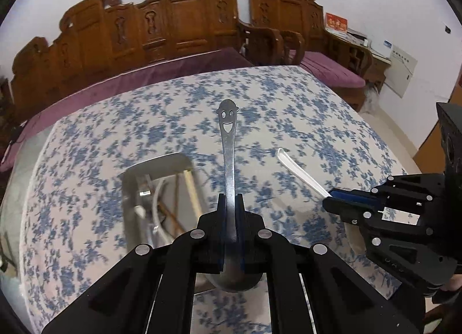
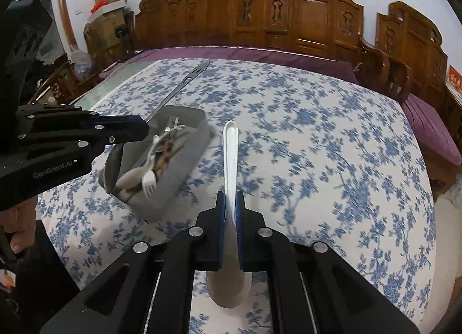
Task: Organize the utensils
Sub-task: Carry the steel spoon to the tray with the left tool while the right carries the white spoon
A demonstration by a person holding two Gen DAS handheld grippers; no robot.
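Observation:
My left gripper (image 1: 230, 204) is shut on a steel spoon (image 1: 228, 155) with a smiley face cut in its handle end; the handle points away, the bowl sits under the fingers. My right gripper (image 2: 230, 201) is shut on a white spoon (image 2: 230, 155), handle pointing forward, bowl below the fingers. Both are held above the table. A grey tray (image 1: 131, 184) holding a white fork, chopsticks and other utensils lies to the left of both grippers; it also shows in the right wrist view (image 2: 184, 160). The right gripper with the white spoon (image 1: 300, 169) shows at the right of the left wrist view (image 1: 332, 199); the left gripper shows at the left of the right wrist view (image 2: 144, 129).
The table has a blue-flowered white cloth (image 1: 288, 108). A carved wooden bench with purple cushions (image 1: 173, 25) stands behind the table, with a wooden armchair (image 1: 288, 16) at the right. Boxes and clutter (image 2: 106, 7) stand at the far left in the right wrist view.

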